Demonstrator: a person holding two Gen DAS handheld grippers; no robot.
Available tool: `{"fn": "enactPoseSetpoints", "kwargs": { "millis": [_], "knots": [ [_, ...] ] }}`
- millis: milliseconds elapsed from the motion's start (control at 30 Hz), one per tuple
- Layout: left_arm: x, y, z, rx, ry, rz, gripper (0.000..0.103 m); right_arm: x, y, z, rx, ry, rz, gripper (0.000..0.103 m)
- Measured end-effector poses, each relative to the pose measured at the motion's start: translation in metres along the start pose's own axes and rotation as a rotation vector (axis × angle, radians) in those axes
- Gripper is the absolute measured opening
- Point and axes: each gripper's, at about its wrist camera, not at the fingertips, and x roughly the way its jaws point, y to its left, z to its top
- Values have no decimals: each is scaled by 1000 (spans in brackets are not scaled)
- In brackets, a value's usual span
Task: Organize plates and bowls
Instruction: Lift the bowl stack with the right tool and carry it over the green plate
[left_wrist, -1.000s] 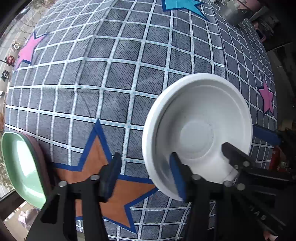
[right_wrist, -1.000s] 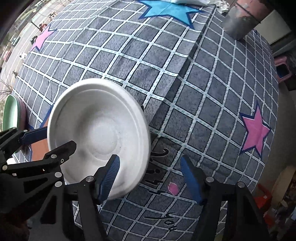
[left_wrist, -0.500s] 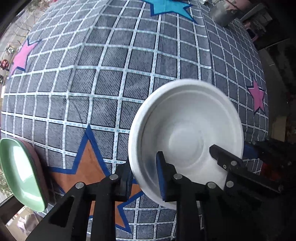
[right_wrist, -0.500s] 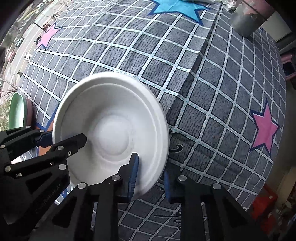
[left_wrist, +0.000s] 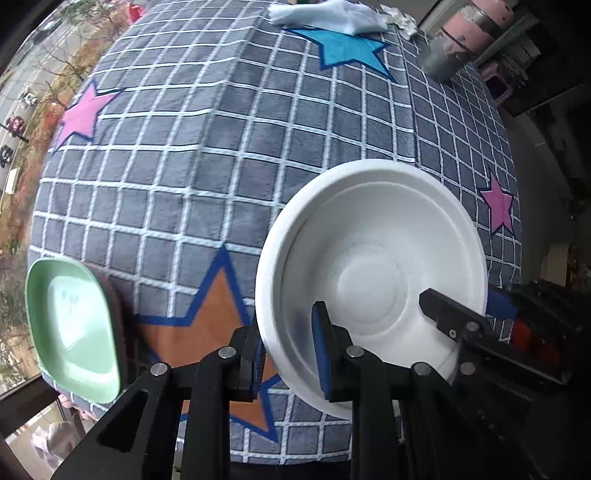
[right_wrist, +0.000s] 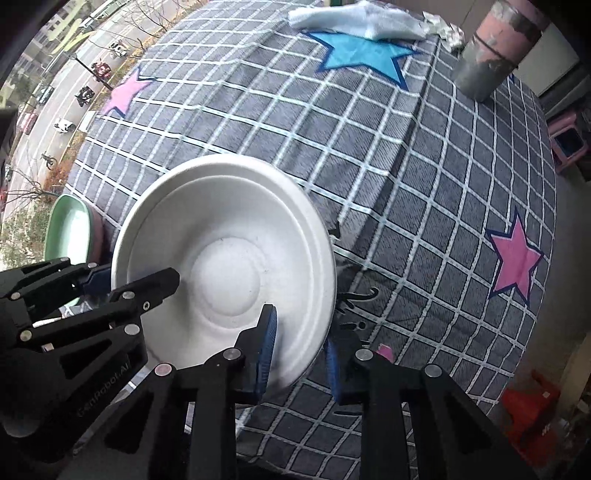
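A white round plate is held above the checked cloth by both grippers. My left gripper is shut on its left rim. My right gripper is shut on its right rim; the plate also shows in the right wrist view. The right gripper's fingers reach in at the plate's right side in the left wrist view. A green squarish plate lies on a dark red one at the table's left edge, also in the right wrist view.
The table is covered by a grey checked cloth with coloured stars. A white rag lies at the far edge. A grey and pink post stands at the far right. A window is on the left.
Both grippers closed on the white plate's rims and lifted it; the plate sits higher and the view has pulled back from the cloth.
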Motion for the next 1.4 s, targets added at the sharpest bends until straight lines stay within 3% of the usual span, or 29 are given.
{"fn": "enactPoseSetpoints", "kwargs": {
  "millis": [367,700,1400],
  "knots": [
    [-33,63,-30,-93,-49,42,23,-17,84,2,-129,-46,9,24],
    [-60,133,-57,-202,-86,35,23,-26,152,13,-213,-81,27,22],
    [-70,228,-100,-344,-80,29,22,-9,249,18,-331,-56,71,21]
  ]
}}
